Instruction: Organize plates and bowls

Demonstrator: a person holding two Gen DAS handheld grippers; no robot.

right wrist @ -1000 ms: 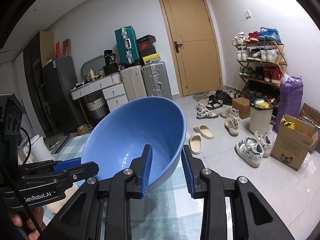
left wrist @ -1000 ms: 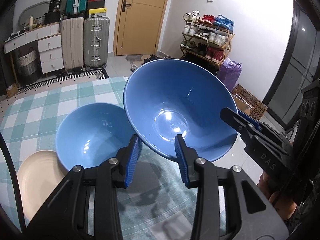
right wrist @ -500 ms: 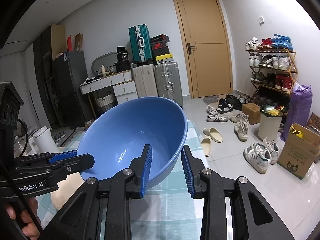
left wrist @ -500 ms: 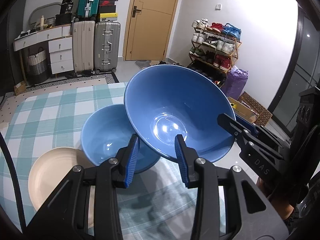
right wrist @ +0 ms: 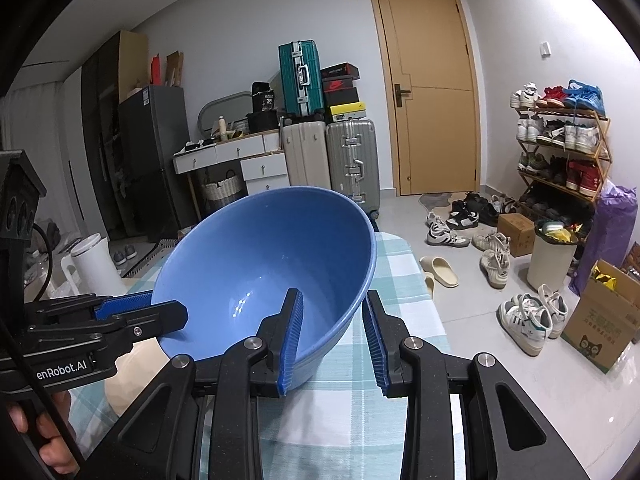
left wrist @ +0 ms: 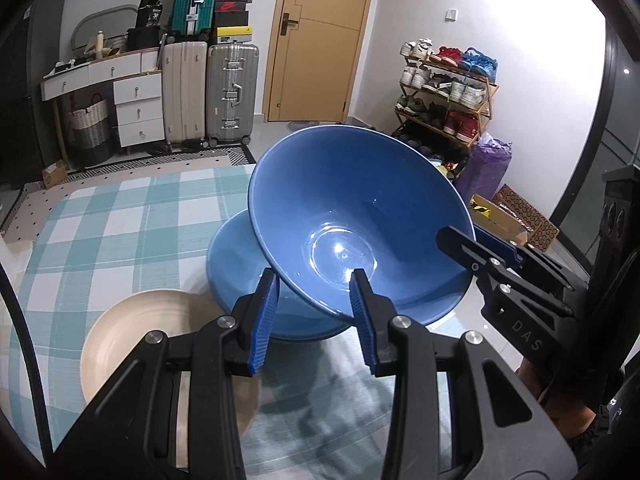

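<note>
Grippers both pinch the large blue bowl (left wrist: pixel 352 216) by its rim: your left gripper (left wrist: pixel 314 316) at the near edge, your right gripper (right wrist: pixel 332 336) on the opposite side. You hold it tilted above the smaller blue bowl (left wrist: pixel 232 256), which sits on the checked tablecloth (left wrist: pixel 120 216) touching the cream plate (left wrist: pixel 144 332).

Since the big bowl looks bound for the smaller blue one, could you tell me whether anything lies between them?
Nothing visible does: the big bowl, gripped by both tongs, hangs tilted over the smaller blue bowl, whose inside appears empty.
</note>
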